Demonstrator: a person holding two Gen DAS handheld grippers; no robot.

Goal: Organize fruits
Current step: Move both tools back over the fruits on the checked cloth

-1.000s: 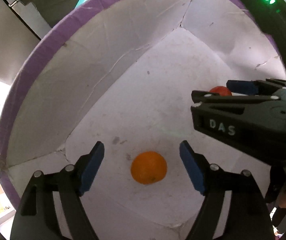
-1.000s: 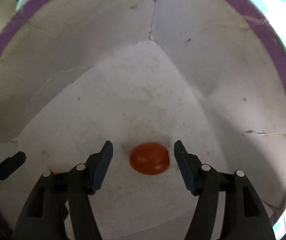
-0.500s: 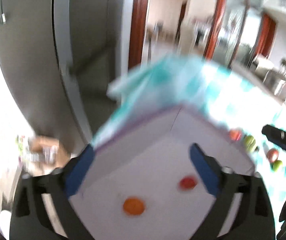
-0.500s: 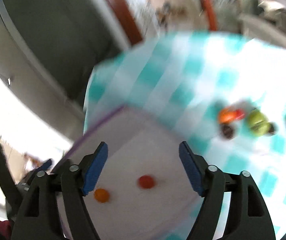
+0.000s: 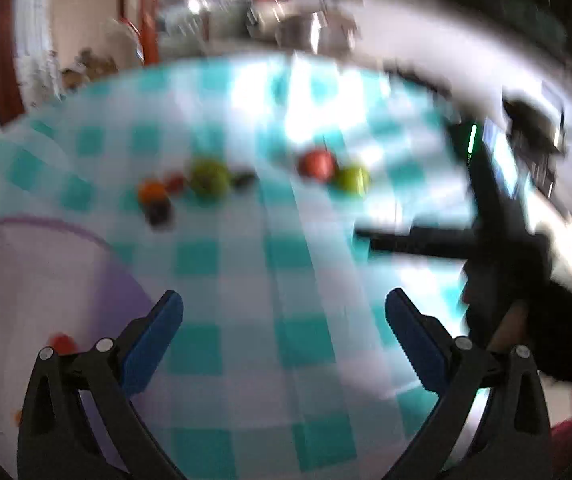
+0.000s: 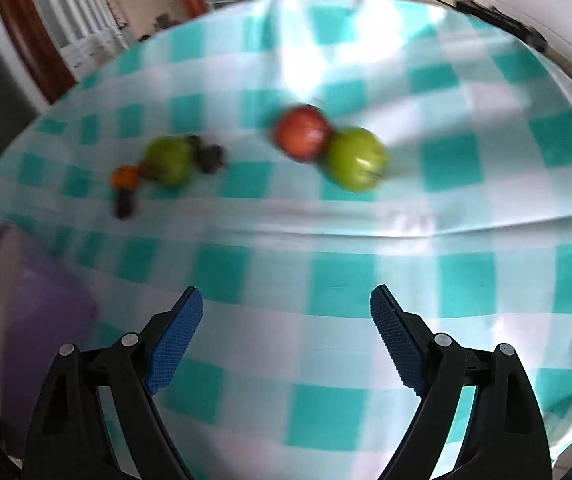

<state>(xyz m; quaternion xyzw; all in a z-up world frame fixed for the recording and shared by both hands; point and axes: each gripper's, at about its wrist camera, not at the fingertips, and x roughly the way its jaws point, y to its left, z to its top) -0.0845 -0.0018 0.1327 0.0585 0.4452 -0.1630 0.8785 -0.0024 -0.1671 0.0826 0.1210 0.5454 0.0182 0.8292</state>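
A table covered by a teal-and-white checked cloth [image 6: 366, 240] carries everything. On the cloth, a round red apple [image 6: 303, 133] touches a round green apple [image 6: 356, 159]. Well apart to their left is a cluster: another green apple [image 6: 167, 160], a small orange fruit [image 6: 125, 177] just beside it, and small dark fruits [image 6: 209, 155] too blurred to identify. At the table's left edge stands a white cardboard box with a purple rim [image 5: 25, 264], a small red fruit [image 5: 63, 343] inside it
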